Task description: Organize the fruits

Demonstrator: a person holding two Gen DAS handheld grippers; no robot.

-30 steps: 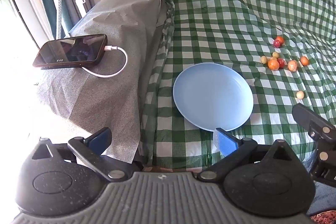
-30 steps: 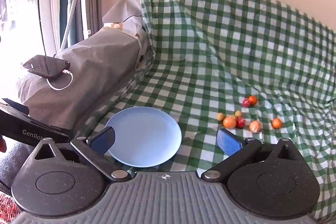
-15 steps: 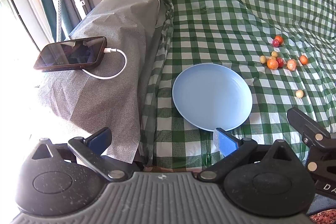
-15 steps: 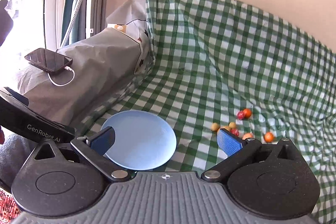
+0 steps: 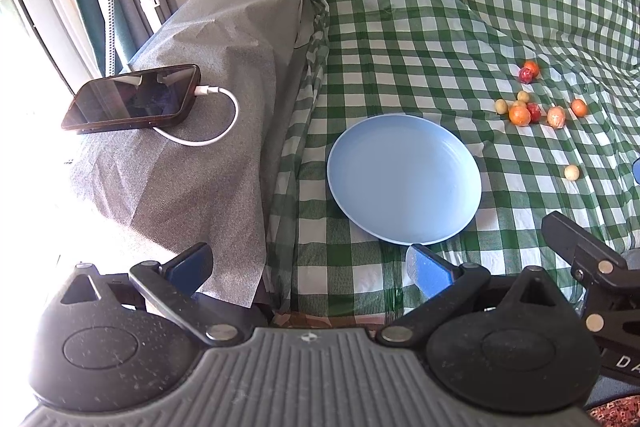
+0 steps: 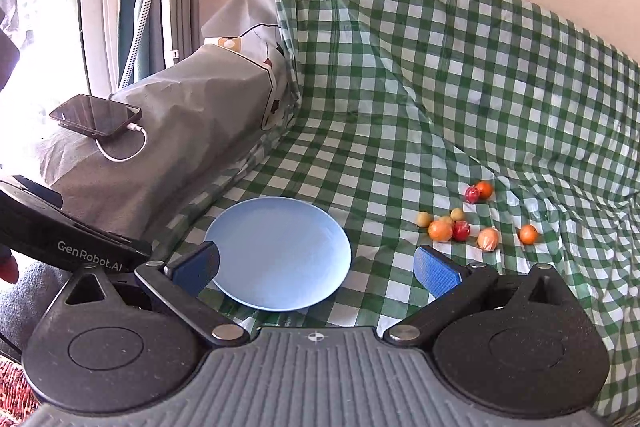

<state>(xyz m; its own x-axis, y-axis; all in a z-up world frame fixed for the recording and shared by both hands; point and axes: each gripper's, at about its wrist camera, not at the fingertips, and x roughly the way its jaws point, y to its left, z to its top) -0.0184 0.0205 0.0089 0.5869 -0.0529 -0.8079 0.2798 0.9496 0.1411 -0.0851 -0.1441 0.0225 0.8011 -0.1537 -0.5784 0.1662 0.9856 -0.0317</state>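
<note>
An empty light blue plate [image 5: 404, 183] [image 6: 280, 251] lies on the green checked cloth [image 5: 400, 27]. Several small fruits lie beyond it to the right: an orange one [image 5: 519, 115] [image 6: 440, 230], red ones [image 5: 527, 75] [image 6: 461, 230], pale yellow ones [image 5: 501, 105] [image 6: 423, 218] and a lone pale one [image 5: 571, 171]. My left gripper [image 5: 310, 263] is open and empty, near the plate's front edge. My right gripper [image 6: 316, 265] is open and empty, above the plate's near right edge. The right gripper's body shows at the right in the left wrist view [image 5: 588, 267].
A black phone [image 5: 132, 103] [image 6: 96, 115] with a white charging cable [image 5: 216, 131] lies on a grey covered armrest [image 5: 200, 147] to the left. The cloth rises up the backrest behind. A wall and window frames stand at the far left.
The right gripper tilted up, then came back down and closer to the fruits. The left gripper shifted slightly. Both stayed open.
</note>
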